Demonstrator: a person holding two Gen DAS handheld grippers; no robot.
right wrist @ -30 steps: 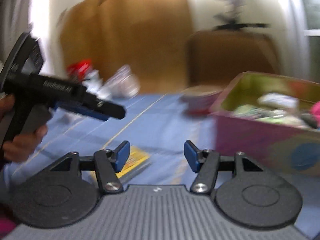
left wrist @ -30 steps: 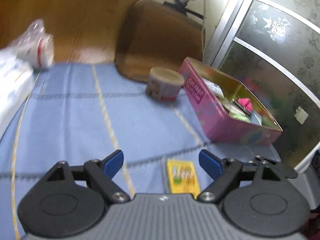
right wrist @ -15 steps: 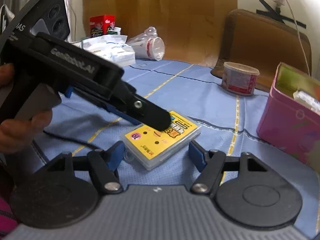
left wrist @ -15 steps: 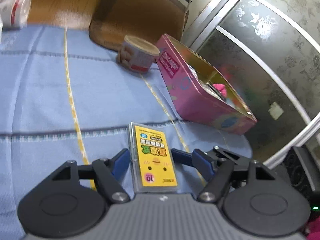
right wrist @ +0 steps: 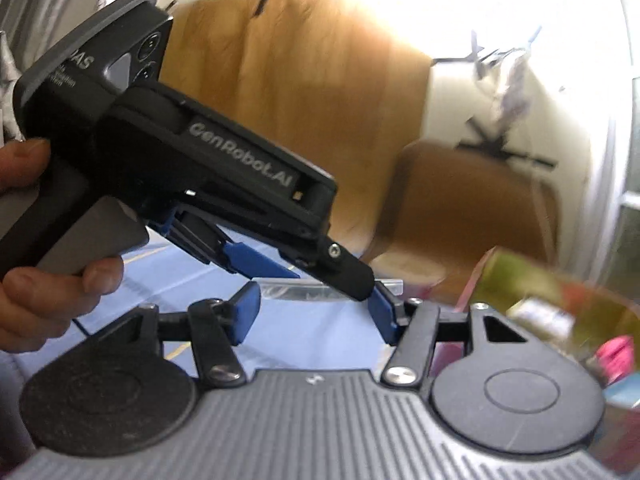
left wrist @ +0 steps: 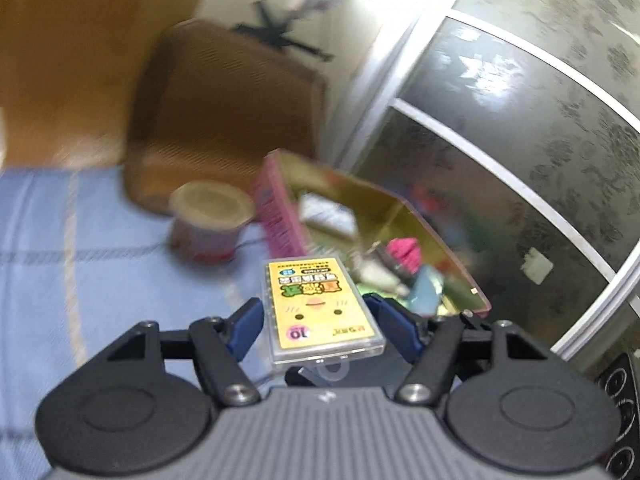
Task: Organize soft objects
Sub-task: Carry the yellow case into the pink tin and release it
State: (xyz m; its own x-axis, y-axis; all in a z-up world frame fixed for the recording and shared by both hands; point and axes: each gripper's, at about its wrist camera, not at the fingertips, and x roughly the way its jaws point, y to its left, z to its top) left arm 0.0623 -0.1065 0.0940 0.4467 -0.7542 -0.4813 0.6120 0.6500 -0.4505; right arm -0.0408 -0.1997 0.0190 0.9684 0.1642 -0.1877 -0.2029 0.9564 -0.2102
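A blue cloth (left wrist: pixel 100 256) with pale yellow and dark stripes covers the bench. Behind it stand a brown chair back (left wrist: pixel 224 120), a pale wall and, at the right, a glass door (left wrist: pixel 520 152) with a frosted flower pattern in white framing. On the cloth a paper cup (left wrist: pixel 208 216) sits just beside an open pink tin (left wrist: pixel 280 216), gold inside and holding small coloured things too blurred to name.

In the right wrist view a hand (right wrist: pixel 44 280) holds the left tool (left wrist: pixel 318 320), whose black body reads "GenRobot.AI".

The yellow card pack (left wrist: pixel 320 304) in a clear case — cartoon face, green and orange characters, a pink "10" — is lifted off the cloth. It sits flat between the left tool's blue pads (left wrist: pixel 244 320), which are closing and press on its long edges.

The right tool (right wrist: pixel 316 312) is closing too, part-spread, with nothing held — only the left tool's tip and the case's clear edge lie beyond it.
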